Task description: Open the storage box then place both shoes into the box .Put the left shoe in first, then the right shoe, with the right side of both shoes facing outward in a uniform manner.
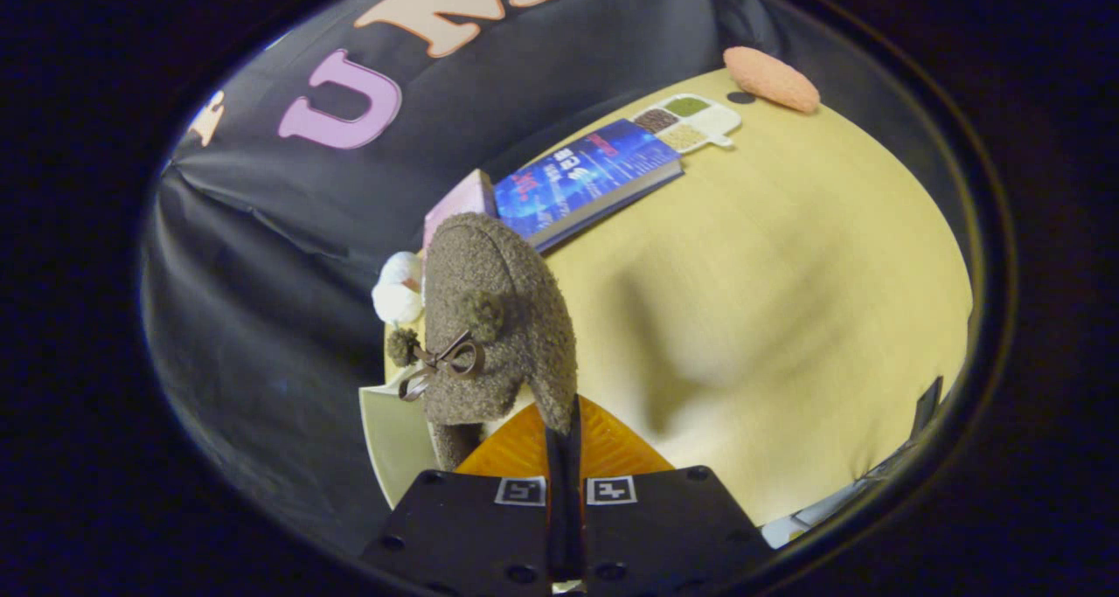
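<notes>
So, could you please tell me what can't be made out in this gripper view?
- Shoe: its lower part is hidden behind the gripper, whose orange fingers pinch its edge; left or right shoe can't be told.
- Pink item: mostly hidden behind the shoe.
- White fluffy thing: partly hidden by the shoe, unidentifiable.
- Tabletop: motion-blurred.

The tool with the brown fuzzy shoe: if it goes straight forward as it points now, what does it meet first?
The tool is shut on the brown fuzzy shoe, which is held up ahead of it. Beyond the shoe, the pink box and blue book on the yellow table seem nearest in line, though depth is unclear.
</notes>
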Available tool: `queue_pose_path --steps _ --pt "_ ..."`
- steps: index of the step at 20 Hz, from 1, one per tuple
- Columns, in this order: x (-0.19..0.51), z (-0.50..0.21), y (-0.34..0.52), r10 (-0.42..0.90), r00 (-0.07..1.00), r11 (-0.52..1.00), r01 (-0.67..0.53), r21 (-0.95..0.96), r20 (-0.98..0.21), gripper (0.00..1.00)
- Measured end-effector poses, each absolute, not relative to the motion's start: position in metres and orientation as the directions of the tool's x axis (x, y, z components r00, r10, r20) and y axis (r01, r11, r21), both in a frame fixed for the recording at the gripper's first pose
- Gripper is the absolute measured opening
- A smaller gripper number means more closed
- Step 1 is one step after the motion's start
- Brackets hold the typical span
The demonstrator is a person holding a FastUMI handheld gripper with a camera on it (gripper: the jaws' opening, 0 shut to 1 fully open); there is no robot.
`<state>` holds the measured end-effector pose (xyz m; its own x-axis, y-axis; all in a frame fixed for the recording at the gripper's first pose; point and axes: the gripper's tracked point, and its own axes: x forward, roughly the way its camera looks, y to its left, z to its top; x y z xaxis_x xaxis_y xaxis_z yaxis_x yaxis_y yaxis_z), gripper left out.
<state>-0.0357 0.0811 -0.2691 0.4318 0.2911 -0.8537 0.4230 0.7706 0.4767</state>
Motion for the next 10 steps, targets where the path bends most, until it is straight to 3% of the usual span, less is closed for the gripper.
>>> queue_pose_path --steps 5,10 --pt "-0.029 -0.225 0.14 0.368 0.468 0.756 0.351 0.552 -0.803 0.03" --pt "-0.045 -0.226 0.195 0.411 0.423 0.779 0.298 0.552 -0.808 0.03"
